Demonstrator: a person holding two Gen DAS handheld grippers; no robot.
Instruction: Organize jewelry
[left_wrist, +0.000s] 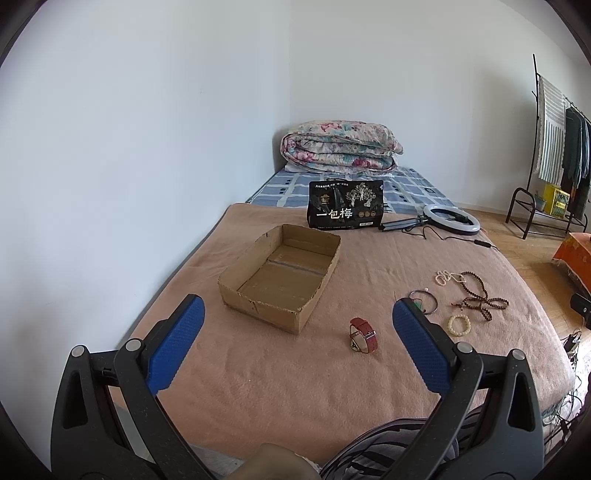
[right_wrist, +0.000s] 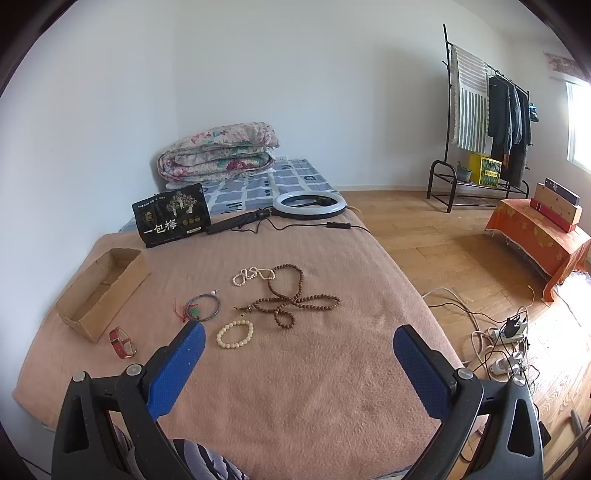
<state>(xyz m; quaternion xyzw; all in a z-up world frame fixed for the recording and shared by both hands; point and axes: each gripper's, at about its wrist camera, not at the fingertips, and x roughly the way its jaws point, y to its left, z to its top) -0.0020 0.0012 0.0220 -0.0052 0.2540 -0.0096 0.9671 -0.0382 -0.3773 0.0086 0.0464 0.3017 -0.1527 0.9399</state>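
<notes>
Jewelry lies scattered on the pinkish-brown blanket (right_wrist: 295, 369) of a bed: a red-strapped watch (left_wrist: 363, 335) just beside the near corner of an open cardboard box (left_wrist: 279, 278), a thin bangle with red thread (right_wrist: 202, 307), a cream bead bracelet (right_wrist: 235, 333), a long brown bead necklace (right_wrist: 295, 301) looped over itself, and a small white pearl strand (right_wrist: 253, 276) touching the necklace's far end. The box holds nothing visible.

The left wrist view looks straight into the box and shows the watch between the spread blue pads of the left gripper (left_wrist: 295, 317), which grips nothing; its right pad partly hides the bangle. The right wrist view shows the bead pieces in full, the box only side-on at the left, plus a floor with cables and power strips (right_wrist: 509, 343) and an orange-draped table (right_wrist: 535, 232). The right gripper (right_wrist: 299, 343) is likewise spread wide and empty, above the blanket, near the cream bracelet.
</notes>
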